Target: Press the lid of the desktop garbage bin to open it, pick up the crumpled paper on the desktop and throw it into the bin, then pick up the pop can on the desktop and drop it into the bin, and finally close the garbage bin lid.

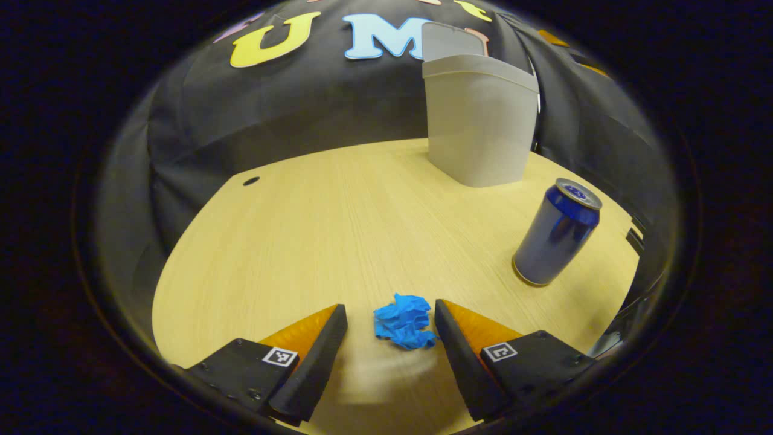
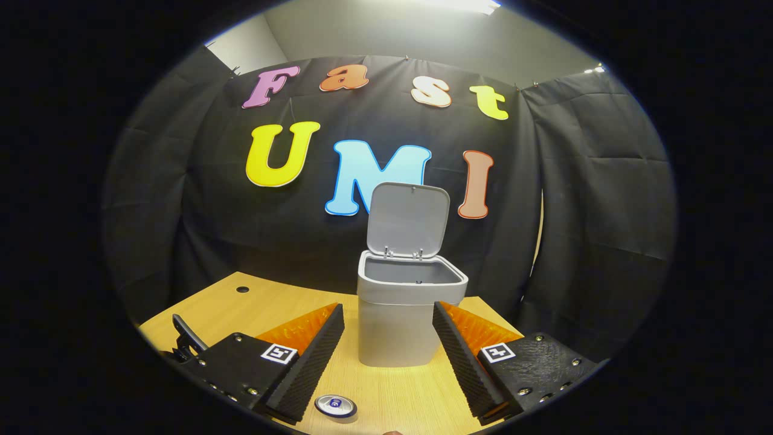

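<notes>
Bin [image 2: 398, 326] lid [image 2: 409, 220] is up. My left gripper [image 1: 391, 329] sits spread around the crumpled paper [image 1: 403, 321], not squeezing; right gripper [image 2: 388, 338] gapes in front of the bin, pop can [image 1: 555, 241] beside it.

The right gripper [image 2: 388, 338] hangs above the wooden worktop [image 2: 272, 308] with its fingers [image 2: 314, 356] spread wide apart, gripping nothing. Between them, farther back on the worktop, stands the grey garbage bin [image 2: 395, 326], upright and facing the camera. Its lid [image 2: 409, 220] is swung up and back on the rear hinge, standing nearly vertical, so the bin's mouth is open. Low in the view, just below the fingers, the silver top of the pop can [image 2: 336, 405] shows from above, upright on the worktop. A small dark hole [image 2: 242, 289] sits in the worktop at far left.
</notes>
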Action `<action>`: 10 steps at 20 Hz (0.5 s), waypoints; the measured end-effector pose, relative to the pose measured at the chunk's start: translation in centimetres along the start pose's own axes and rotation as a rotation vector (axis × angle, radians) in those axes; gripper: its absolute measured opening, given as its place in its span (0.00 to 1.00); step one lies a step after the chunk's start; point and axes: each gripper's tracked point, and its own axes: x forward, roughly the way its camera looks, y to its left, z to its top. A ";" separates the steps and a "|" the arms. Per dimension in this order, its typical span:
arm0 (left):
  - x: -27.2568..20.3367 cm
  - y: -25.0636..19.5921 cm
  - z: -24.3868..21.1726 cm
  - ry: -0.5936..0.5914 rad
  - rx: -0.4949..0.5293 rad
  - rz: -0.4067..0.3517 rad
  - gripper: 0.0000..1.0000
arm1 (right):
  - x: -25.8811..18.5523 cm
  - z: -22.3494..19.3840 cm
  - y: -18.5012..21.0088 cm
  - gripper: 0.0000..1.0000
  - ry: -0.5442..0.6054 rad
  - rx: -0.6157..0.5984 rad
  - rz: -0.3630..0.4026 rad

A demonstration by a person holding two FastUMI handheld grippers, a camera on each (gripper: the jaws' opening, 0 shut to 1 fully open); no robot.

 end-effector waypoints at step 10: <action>0.1 -0.3 -0.3 0.019 -0.051 0.087 0.61 | -1.1 -0.8 -5.0 0.95 -0.008 0.010 -0.015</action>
